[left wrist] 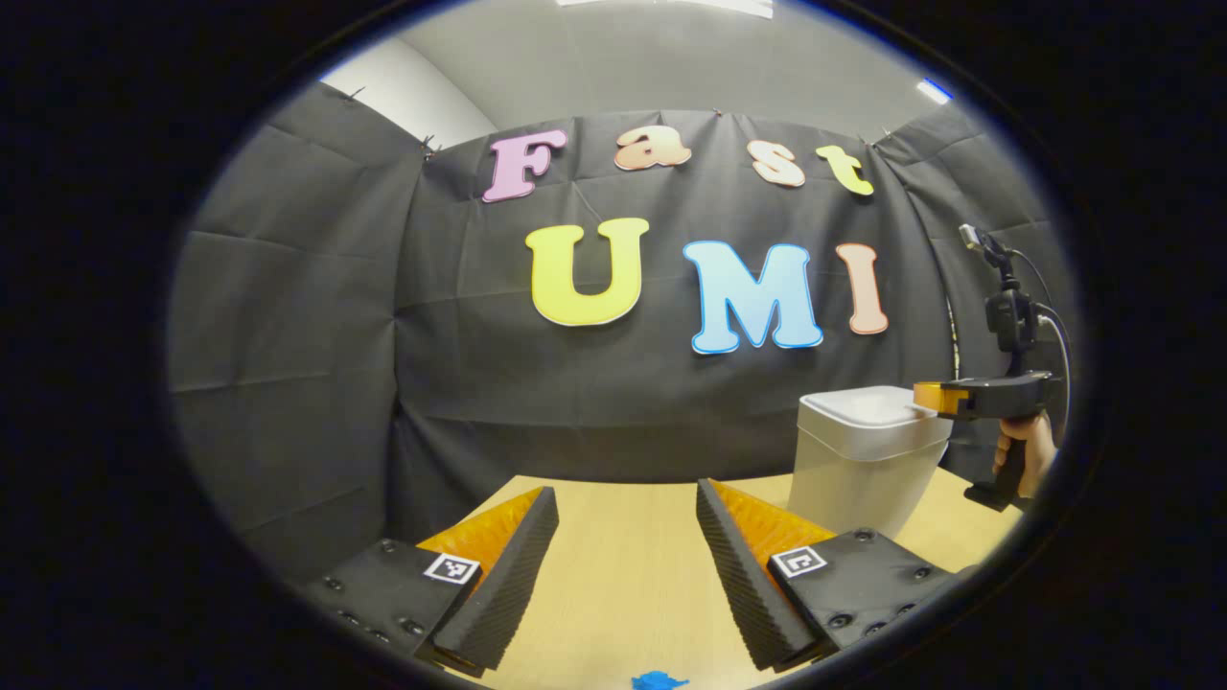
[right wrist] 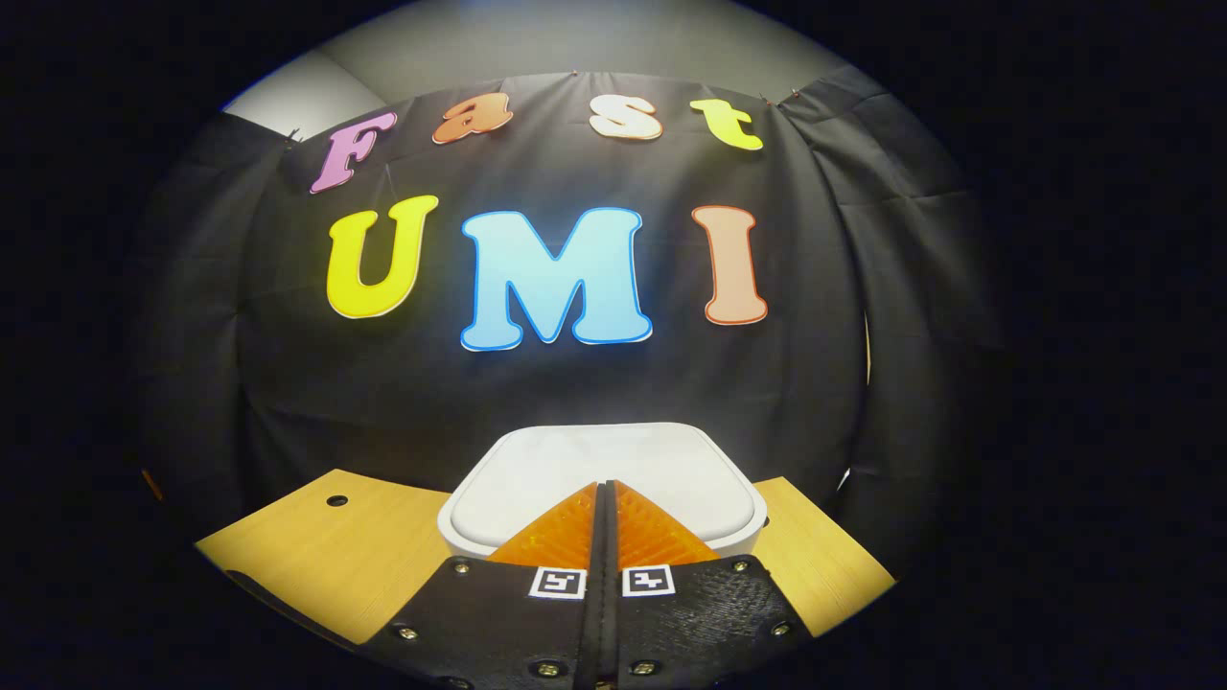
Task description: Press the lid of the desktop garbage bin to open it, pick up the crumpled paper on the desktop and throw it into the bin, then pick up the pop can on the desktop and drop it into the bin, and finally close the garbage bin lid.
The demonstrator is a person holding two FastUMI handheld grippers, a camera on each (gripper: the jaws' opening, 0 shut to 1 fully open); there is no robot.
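The white desktop bin (left wrist: 868, 458) stands at the right of the wooden table, its flat lid (left wrist: 874, 407) down. In the right gripper view the lid (right wrist: 661, 470) lies directly below and ahead of my right gripper (right wrist: 606, 487), whose fingers are pressed together with nothing between them, their tips over the lid's near half. In the left gripper view that right gripper (left wrist: 928, 398) reaches in from the right over the lid's edge, held by a hand (left wrist: 1028, 452). My left gripper (left wrist: 628, 498) hovers open above the table with nothing between its fingers, left of the bin.
A small blue object (left wrist: 659, 681) lies on the table (left wrist: 623, 565) at the bottom edge of the left gripper view. The table (right wrist: 316, 546) has a small hole (right wrist: 336, 500) at its left in the right gripper view. Black cloth walls close the back and sides.
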